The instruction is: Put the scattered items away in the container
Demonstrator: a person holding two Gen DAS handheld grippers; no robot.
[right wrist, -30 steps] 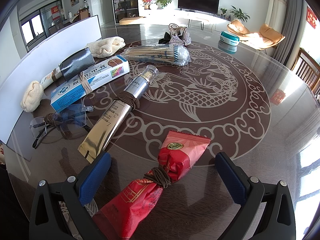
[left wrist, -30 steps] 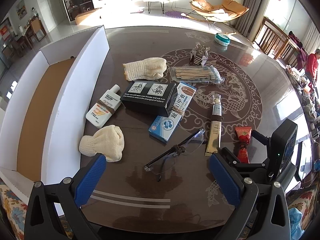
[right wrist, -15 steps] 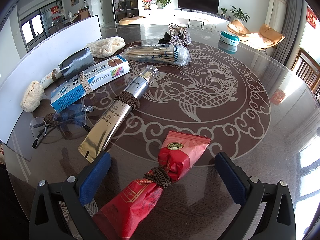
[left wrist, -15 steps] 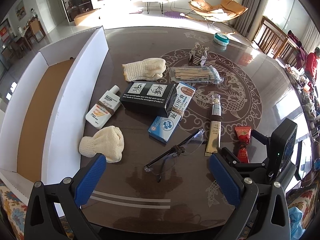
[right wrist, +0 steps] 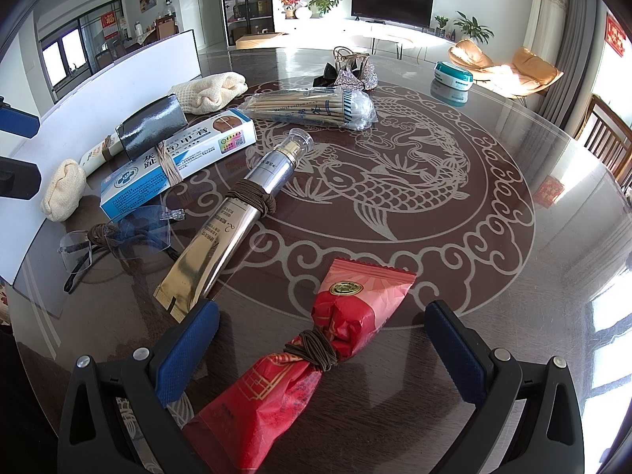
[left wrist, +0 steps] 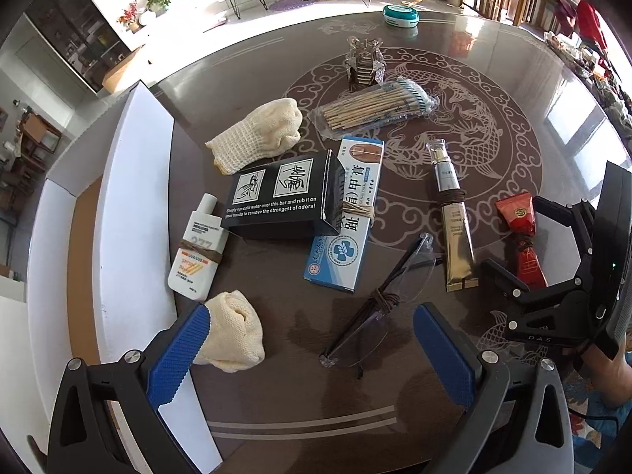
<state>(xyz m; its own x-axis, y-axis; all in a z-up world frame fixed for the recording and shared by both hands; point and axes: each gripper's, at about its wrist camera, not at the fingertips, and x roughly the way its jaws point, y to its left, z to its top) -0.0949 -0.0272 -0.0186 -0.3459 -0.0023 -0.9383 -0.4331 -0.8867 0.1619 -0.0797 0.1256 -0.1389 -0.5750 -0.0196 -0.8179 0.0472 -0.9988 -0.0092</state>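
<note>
Two grippers low over the table (left wrist: 513,79), both spread wide, neither pinching anything. Far left, white box (left wrist: 138,205) open along the table edge, nothing seen inside it. Just beside its wall, sunscreen bottle (left wrist: 197,252) lying flat, and below that a cream cloth (left wrist: 235,331) touching the left gripper's (left wrist: 312,347) left pad. Further up, second cloth (left wrist: 256,138) near the black carton (left wrist: 280,201), which lies partly over the blue-and-white carton (left wrist: 347,233). Glasses (left wrist: 379,304) right between the left gripper's fingers, banded at the middle. Swab pack (left wrist: 375,110) up top, glittery holder (left wrist: 363,63) behind it, teal tin (left wrist: 401,15) at the far rim. Gold-and-silver tube (left wrist: 454,217) next, cap end pointing away. Rightmost, red packet (right wrist: 316,355) tied with a brown band, lying straight between the right gripper's (right wrist: 320,355) open fingers, pads well apart from it on both sides. From the right wrist, tube (right wrist: 237,213) just left of the packet, its crimped end near the left pad (right wrist: 185,351).
</note>
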